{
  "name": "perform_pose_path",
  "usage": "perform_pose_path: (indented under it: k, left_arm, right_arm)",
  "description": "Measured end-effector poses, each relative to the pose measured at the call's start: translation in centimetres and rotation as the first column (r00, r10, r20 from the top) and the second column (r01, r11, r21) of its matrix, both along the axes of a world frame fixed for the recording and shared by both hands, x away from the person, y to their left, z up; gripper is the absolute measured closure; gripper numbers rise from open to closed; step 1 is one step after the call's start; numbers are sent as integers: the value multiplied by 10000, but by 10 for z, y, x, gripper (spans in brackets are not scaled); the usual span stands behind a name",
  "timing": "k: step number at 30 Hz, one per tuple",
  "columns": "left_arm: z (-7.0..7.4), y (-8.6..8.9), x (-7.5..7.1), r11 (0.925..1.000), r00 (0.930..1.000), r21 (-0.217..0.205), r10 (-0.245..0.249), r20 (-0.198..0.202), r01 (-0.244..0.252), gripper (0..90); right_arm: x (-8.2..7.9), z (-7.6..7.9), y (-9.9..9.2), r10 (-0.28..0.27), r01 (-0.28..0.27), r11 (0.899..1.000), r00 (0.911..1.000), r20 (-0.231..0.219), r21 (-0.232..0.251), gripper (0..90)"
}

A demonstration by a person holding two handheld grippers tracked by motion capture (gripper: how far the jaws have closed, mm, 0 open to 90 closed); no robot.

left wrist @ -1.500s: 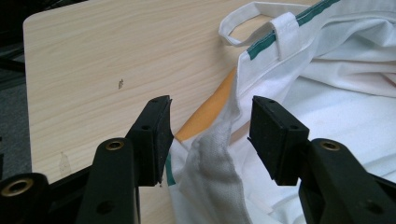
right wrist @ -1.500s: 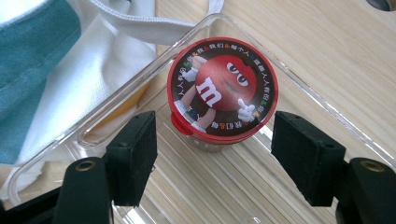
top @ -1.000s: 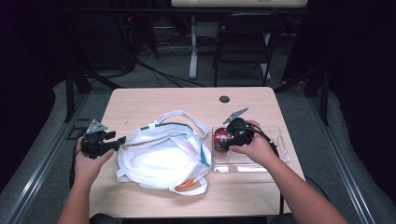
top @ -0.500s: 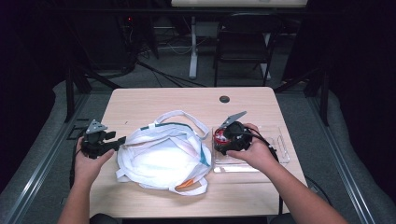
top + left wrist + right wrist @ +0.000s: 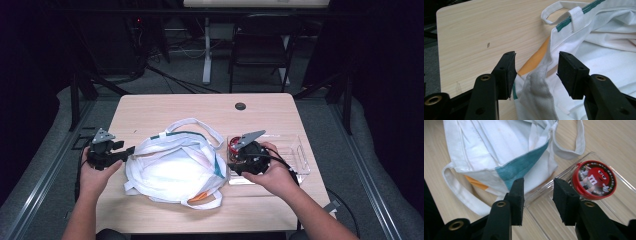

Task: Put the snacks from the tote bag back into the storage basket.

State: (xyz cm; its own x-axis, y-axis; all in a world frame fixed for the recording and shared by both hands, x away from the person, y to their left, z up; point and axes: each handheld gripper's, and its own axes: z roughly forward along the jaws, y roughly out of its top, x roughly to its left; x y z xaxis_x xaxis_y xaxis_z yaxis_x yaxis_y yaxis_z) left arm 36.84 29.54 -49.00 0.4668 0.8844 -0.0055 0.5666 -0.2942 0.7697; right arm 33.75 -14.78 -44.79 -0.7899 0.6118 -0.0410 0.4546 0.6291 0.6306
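A folding chair (image 5: 260, 55) stands beyond the wooden table (image 5: 200, 107).

Left of the right gripper's (image 5: 538, 195) black jaws lay a white bag (image 5: 499, 147) with teal trim. To their right sat a red round tin (image 5: 594, 180) printed with a cartoon face.

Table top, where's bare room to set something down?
The far half of the table is bare, from the white bag back to the round hole. The clear tray's right end is free. The near middle is crowded.
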Motion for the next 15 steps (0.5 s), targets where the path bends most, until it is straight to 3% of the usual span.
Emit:
perform_pose_path:
  k: [15]
  left_arm:
    - [0,0,0,10000,10000,11,15,6,-15,486]
  right_arm:
    - [-30,-24,-7,-53,50,9990,10000,67,451,747]
